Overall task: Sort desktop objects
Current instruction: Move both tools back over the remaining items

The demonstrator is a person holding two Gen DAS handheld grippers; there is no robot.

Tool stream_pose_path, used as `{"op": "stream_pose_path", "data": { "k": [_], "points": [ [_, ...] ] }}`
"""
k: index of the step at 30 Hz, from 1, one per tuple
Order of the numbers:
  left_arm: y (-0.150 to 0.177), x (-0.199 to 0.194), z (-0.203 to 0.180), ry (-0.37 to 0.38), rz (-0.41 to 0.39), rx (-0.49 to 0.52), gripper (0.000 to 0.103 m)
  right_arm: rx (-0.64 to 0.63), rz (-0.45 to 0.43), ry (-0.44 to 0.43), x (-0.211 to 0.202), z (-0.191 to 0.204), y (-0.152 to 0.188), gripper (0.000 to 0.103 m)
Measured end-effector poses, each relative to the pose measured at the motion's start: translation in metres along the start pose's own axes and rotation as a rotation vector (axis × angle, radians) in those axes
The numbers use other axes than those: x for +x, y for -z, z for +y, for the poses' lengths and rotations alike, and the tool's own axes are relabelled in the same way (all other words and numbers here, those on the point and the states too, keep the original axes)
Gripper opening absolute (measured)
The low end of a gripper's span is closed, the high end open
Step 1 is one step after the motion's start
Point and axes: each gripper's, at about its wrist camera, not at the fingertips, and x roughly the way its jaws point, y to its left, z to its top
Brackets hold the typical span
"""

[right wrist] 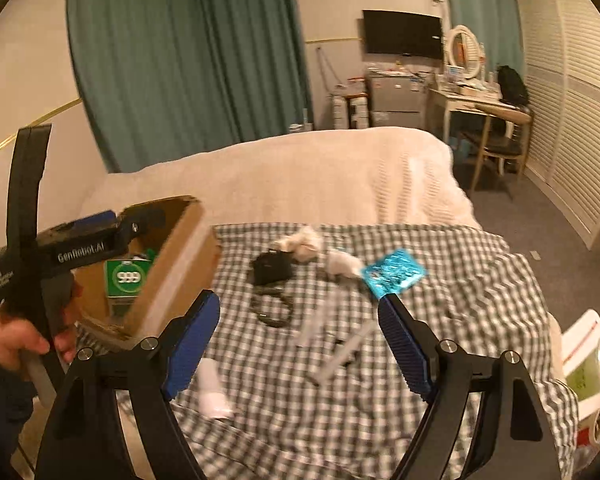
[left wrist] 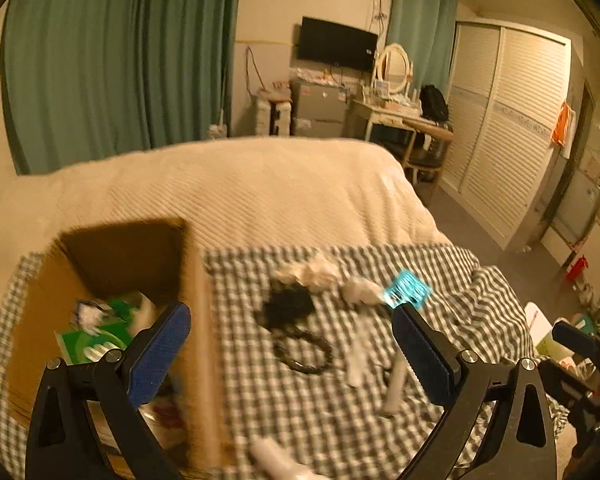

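On a checked cloth (left wrist: 332,420) over the bed lie a black charger (left wrist: 288,306) with a looped cable (left wrist: 304,354), crumpled white tissues (left wrist: 320,274), a cyan blister pack (left wrist: 406,290) and white tubes (left wrist: 396,384). An open cardboard box (left wrist: 198,320) stands at the left and holds a green packet (left wrist: 96,338). My left gripper (left wrist: 292,348) hovers open, one finger over the box and the other over the cloth. My right gripper (right wrist: 300,340) is open above the cloth with nothing between its fingers; the charger (right wrist: 272,268), blister pack (right wrist: 394,274) and box (right wrist: 180,256) lie ahead of it.
A cream bedspread (left wrist: 240,188) stretches beyond the cloth. In the right wrist view a hand (right wrist: 16,340) holds the left gripper beside the box. A white tube (right wrist: 212,390) lies near the cloth's front edge. Containers (right wrist: 588,372) stand off the bed at the right.
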Motion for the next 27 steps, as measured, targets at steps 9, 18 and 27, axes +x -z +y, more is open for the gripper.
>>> {"op": "stream_pose_path", "data": {
  "k": [9,18,27],
  "points": [
    [0.051,0.062,-0.052,-0.057,0.050,0.070,0.103,0.053,0.059,0.054,0.031,-0.056,0.029,0.081],
    [0.090,0.129,-0.033,-0.099,0.071,0.020,0.103,0.090,0.155,0.049,0.100,-0.088,0.051,0.068],
    [0.098,0.164,-0.009,-0.045,0.186,-0.117,0.103,0.160,0.250,0.006,0.179,-0.098,0.073,0.051]
  ]
}}
